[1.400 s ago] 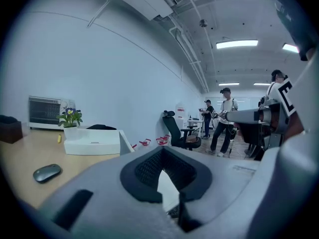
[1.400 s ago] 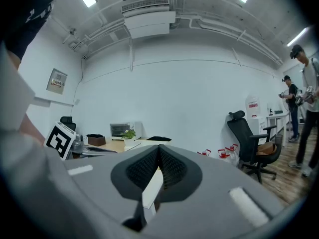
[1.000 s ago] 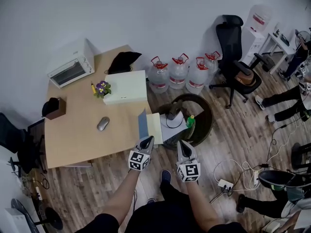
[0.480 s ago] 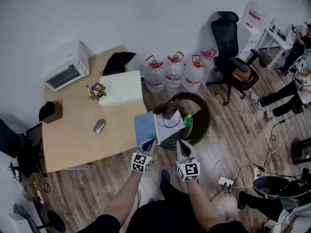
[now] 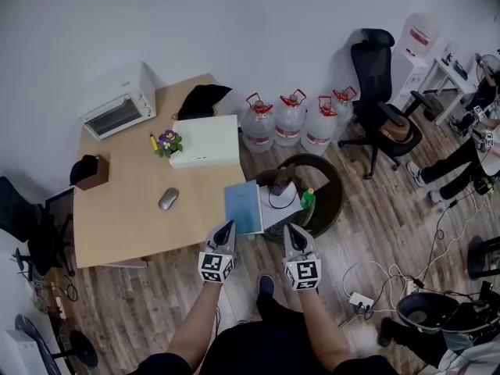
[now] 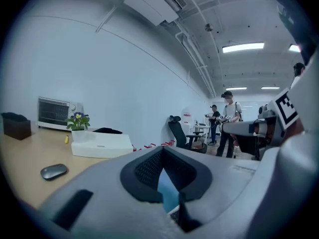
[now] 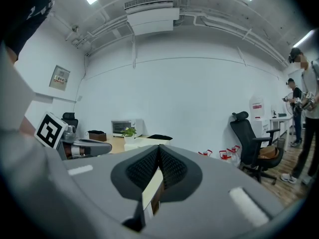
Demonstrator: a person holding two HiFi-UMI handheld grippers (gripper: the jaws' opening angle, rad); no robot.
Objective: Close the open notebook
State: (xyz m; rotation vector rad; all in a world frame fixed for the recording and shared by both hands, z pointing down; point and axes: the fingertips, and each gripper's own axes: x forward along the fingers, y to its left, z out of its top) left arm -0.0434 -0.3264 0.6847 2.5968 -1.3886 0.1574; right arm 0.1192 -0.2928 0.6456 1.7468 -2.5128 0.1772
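The notebook (image 5: 243,207) lies flat with its blue cover up, at the right edge of the wooden table (image 5: 133,209). No open page shows. My left gripper (image 5: 226,229) sits just off the notebook's near left corner with its jaws together. In the left gripper view (image 6: 162,151) a sliver of the blue notebook (image 6: 168,193) shows through the slit between the jaws. My right gripper (image 5: 290,231) is shut too, at the near corner of a white sheet (image 5: 278,208) beside the notebook. In the right gripper view (image 7: 159,148) only a cream strip shows in the slit.
On the table are a grey mouse (image 5: 167,199), a white box (image 5: 205,141), a flower pot (image 5: 166,141), a toaster oven (image 5: 119,104) and a black cloth (image 5: 201,98). A round dark bin (image 5: 324,201) holding a green bottle (image 5: 307,198) stands right of the table. Behind are water jugs (image 5: 289,119) and an office chair (image 5: 383,100).
The blue cover stood upright a second ago and now lies flat over the pages. My left gripper has drawn back and to the left. The right gripper has held its place.
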